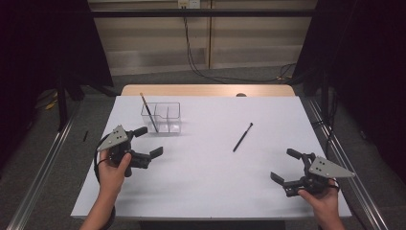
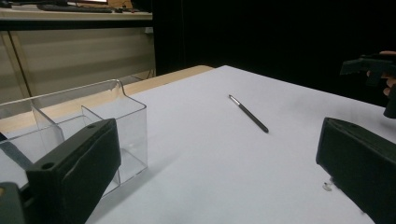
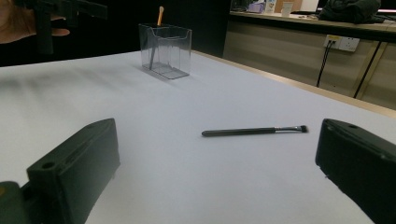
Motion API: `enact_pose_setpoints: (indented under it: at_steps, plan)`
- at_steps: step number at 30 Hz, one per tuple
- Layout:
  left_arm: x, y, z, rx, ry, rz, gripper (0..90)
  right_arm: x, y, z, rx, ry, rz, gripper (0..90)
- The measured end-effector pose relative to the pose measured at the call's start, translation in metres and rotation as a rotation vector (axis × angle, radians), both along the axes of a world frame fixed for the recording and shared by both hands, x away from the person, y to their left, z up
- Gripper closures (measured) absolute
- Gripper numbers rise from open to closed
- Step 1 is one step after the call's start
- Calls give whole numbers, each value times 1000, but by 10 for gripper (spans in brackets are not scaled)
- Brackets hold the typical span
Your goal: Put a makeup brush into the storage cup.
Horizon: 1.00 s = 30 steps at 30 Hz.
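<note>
Makeup brush (image 1: 242, 137), light, stiff and slim, is lying loose on the table (image 1: 201, 167), inviting a mid-handle pinch, while both grippers (image 1: 288, 166) are hovering wide open, empty.

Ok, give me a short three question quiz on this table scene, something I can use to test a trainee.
1. True or false: the black brush lying on the table touches the clear organizer.
2. Which is nearer the clear organizer: A the left gripper, or B the right gripper?
3. Fill in: the brush with the wooden handle stands leaning inside the ____.

Key
1. False; it lies flat on the bare sheet, well apart from it.
2. A.
3. Clear organizer, in its left compartment as the high view shows it. Both grippers hold their jaws apart with nothing between them.
</note>
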State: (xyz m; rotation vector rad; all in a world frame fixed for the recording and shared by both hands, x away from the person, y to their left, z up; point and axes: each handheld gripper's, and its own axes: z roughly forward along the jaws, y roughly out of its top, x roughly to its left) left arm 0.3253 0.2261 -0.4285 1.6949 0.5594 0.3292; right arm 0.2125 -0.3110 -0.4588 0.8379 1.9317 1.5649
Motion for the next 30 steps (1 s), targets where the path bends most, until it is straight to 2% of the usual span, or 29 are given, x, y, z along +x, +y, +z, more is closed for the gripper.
enact_pose_setpoints:
  at_steps: [7,16,30]
  plan:
    - [-6,8,-4,5,4,7,0,0,0,0,-1,0,-1,0]
    - [-14,15,-8,30,2,7,0,1,-1,0,-1,0,-7,0]
    - [-29,28,-13,52,-12,6,0,3,-3,-2,-4,6,-24,0]
